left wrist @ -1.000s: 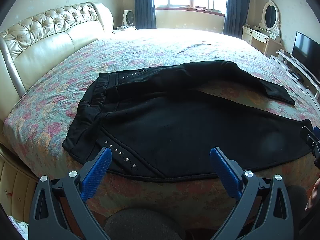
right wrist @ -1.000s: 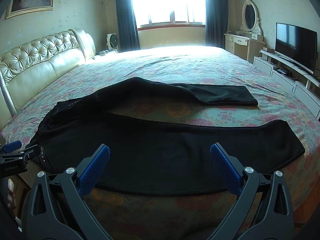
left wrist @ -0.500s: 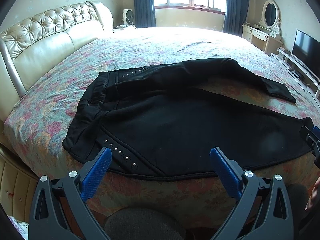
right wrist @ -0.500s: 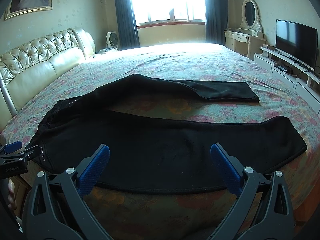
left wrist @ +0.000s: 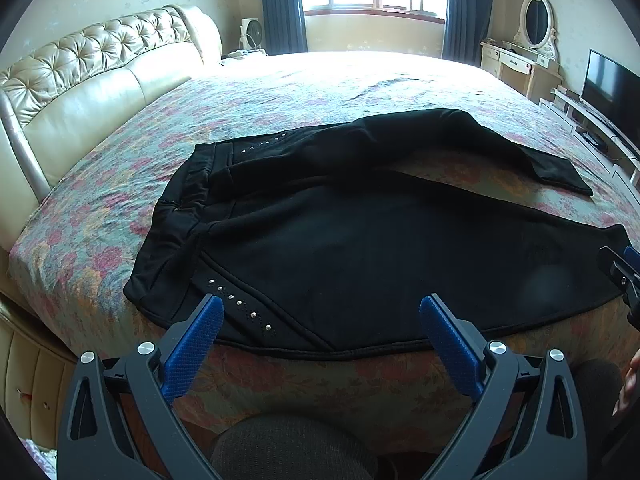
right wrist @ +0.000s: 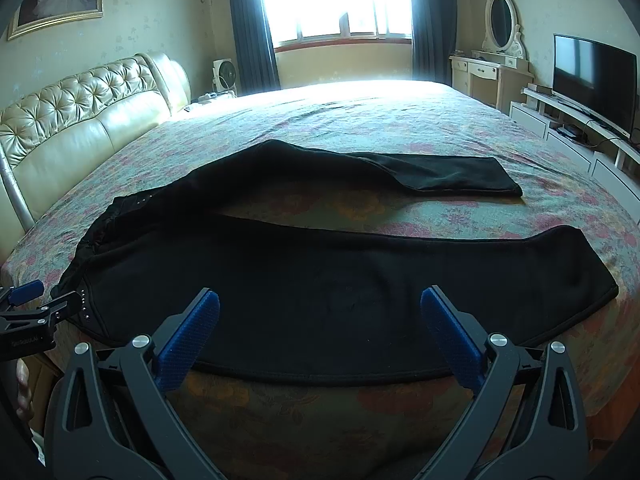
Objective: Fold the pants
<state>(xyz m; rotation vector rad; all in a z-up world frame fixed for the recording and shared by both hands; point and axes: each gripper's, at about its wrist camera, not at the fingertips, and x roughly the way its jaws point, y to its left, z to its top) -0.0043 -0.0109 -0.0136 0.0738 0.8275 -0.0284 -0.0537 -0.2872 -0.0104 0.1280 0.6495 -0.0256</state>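
One pair of black, soft fleece pants (left wrist: 360, 248) (stud-trimmed pockets) lies spread across the floral quilted bed (left wrist: 280, 92); left gripper (left wrist: 320, 320) and right gripper (right wrist: 320, 312) jaws both gape, empty.

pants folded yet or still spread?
Spread. The pants lie flat on the bed, both legs apart, unfolded. Both grippers open, holding nothing.

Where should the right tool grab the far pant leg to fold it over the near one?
Probably at the cuff of the far leg, along its open hem end. It lies flat on the bedspread, angled apart from the near leg, so come in low from the right. The right tool is open and holds nothing. The left tool, also open, could take the waistband.
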